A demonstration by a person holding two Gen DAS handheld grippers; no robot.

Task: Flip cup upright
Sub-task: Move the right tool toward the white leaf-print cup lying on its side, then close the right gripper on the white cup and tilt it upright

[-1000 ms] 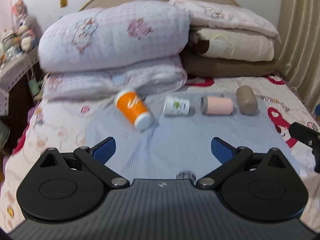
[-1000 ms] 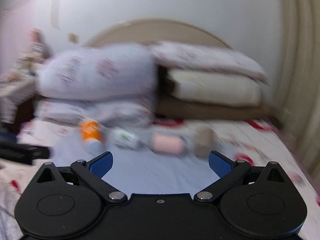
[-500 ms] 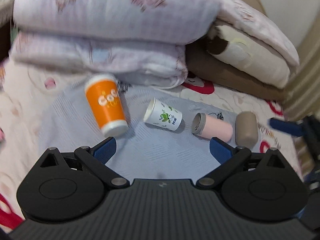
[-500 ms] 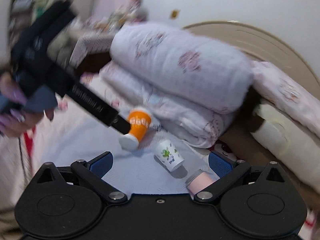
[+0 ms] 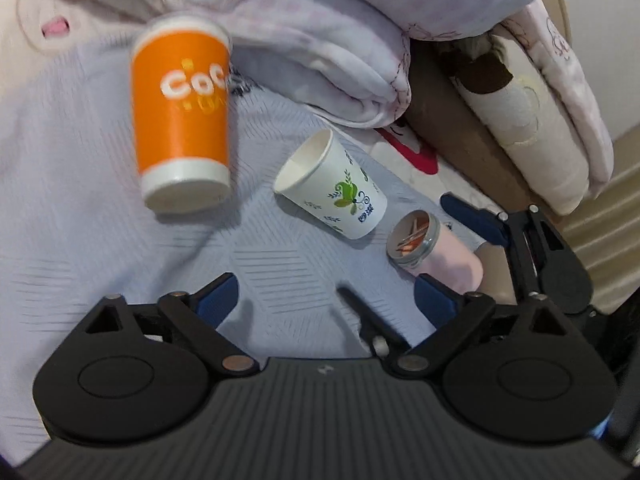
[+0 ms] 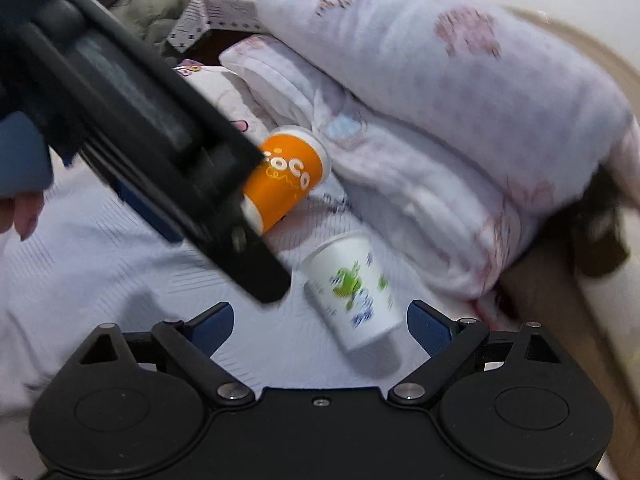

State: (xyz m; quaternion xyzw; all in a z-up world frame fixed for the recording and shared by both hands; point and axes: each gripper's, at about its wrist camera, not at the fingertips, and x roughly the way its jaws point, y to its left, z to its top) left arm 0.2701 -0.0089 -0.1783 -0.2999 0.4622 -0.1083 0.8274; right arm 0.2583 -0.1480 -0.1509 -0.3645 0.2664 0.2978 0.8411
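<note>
An orange cup (image 5: 182, 114) lies on its side on the pale blue cloth (image 5: 80, 240), base towards me. A white cup with a green print (image 5: 332, 186) lies on its side to its right, mouth to the upper left. A pink cup (image 5: 436, 248) lies further right. My left gripper (image 5: 326, 298) is open and empty, above the cloth, short of the cups. My right gripper (image 6: 320, 320) is open and empty, with the white cup (image 6: 352, 288) just ahead between its fingers; the orange cup (image 6: 286, 178) lies beyond, partly hidden by the left gripper's body (image 6: 160, 152).
Folded quilts and pillows (image 5: 320, 32) are stacked right behind the cups. The right gripper's fingers (image 5: 476, 220) show at the right of the left wrist view, by the pink cup. A bedside table with soft toys (image 6: 192, 4) stands at the far left.
Both grippers have moved closer to the cups and lower. The right gripper now sits over the white cup. The cups have not moved.
</note>
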